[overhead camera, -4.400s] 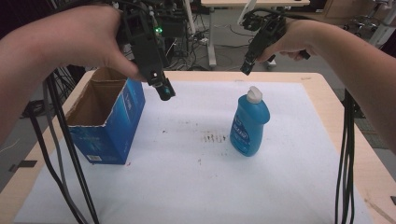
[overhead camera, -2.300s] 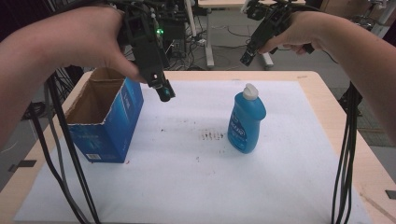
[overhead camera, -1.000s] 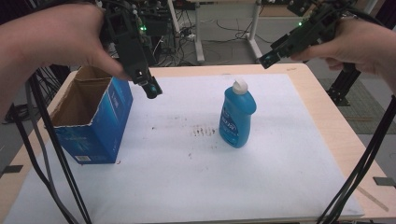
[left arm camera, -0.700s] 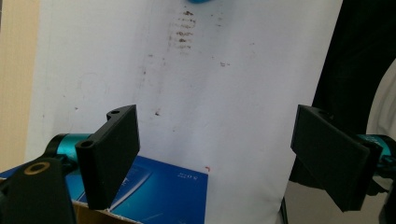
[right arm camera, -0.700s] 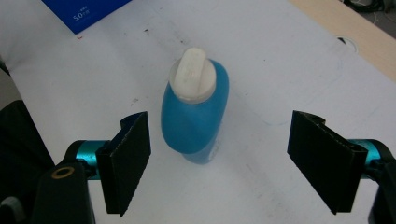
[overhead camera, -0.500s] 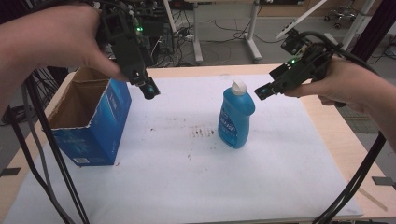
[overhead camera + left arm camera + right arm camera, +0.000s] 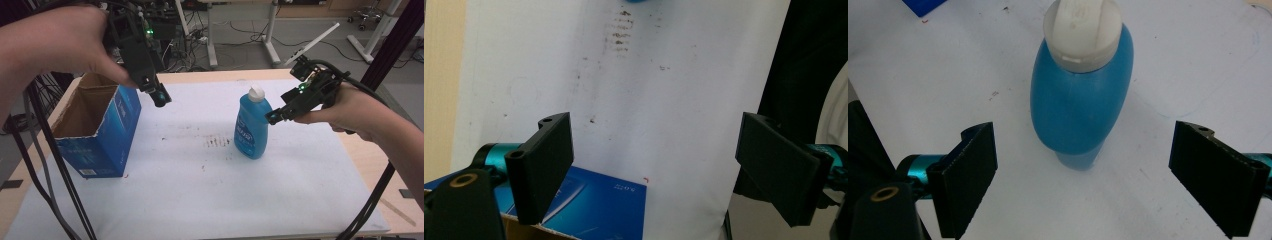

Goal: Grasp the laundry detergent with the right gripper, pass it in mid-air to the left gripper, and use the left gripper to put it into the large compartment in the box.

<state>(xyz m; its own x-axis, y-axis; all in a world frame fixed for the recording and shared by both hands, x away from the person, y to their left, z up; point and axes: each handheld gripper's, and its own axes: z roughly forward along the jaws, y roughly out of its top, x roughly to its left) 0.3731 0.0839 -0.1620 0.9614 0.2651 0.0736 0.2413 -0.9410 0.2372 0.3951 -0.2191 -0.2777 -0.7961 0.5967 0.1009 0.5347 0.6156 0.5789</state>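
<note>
My right gripper [image 7: 274, 119] angles down from three o'clock beside the upright blue dish-soap bottle [image 7: 252, 127] at mid-table, jaws just opened wide, gripping nothing. My left gripper [image 7: 160, 97] hovers wide by the cardboard box [image 7: 95, 135].

Blue bottle [image 7: 253, 127] with white cap [image 7: 256, 93]; blue box [image 7: 97, 132].
</note>
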